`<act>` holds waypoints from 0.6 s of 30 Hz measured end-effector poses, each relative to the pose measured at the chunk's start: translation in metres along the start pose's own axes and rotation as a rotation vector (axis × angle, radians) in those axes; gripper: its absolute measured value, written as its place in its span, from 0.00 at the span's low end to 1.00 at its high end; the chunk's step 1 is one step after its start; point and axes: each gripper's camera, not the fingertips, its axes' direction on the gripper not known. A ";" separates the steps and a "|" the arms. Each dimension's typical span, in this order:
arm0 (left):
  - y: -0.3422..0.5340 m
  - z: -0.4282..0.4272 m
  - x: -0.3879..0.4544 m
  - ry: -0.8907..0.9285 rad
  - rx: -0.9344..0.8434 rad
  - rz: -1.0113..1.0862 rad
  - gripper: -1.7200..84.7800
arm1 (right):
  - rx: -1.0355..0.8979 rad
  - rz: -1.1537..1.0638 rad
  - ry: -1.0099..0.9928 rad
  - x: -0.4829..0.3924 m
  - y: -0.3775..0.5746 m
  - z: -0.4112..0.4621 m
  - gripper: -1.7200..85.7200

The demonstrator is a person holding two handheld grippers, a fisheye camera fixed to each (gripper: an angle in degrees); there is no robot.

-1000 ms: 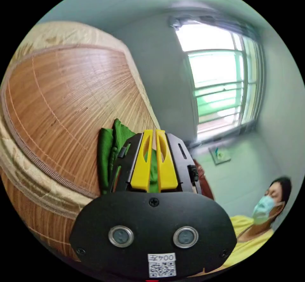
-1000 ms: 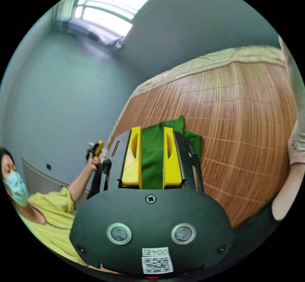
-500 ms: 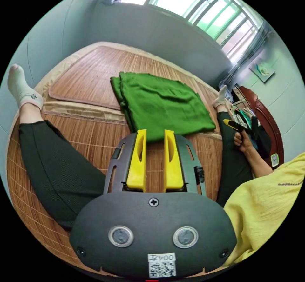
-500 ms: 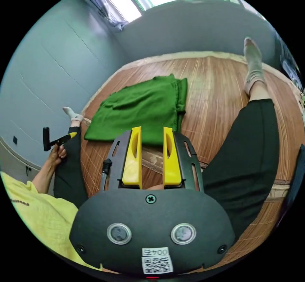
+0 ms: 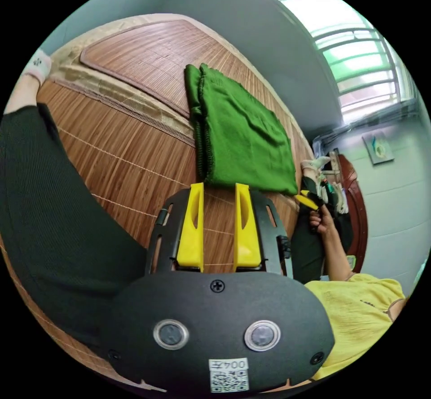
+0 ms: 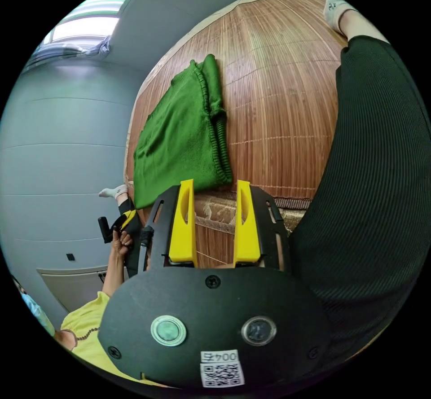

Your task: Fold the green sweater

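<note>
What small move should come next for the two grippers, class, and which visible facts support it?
Probably none on the cloth: just lower both grippers to rest. The green sweater lies folded into a flat, compact stack on the bamboo mat, and the left gripper and right gripper are open, apart from it.

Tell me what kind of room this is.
Likely a bedroom at home: a woven bamboo mat spread over a wide bed, a barred window, and the folded green sweater lying on the mat.

no wording can be made out on anything in either view.
</note>
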 end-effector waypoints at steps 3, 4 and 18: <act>-0.006 0.008 -0.014 0.115 0.031 -0.078 0.13 | -0.019 0.012 -0.026 -0.002 -0.008 0.000 0.17; -0.008 0.015 -0.018 0.136 0.012 -0.105 0.13 | -0.013 0.029 -0.040 0.000 -0.010 -0.003 0.16; -0.037 0.036 -0.013 0.189 0.034 -0.147 0.05 | 0.050 -0.032 -0.149 -0.038 -0.015 -0.038 0.07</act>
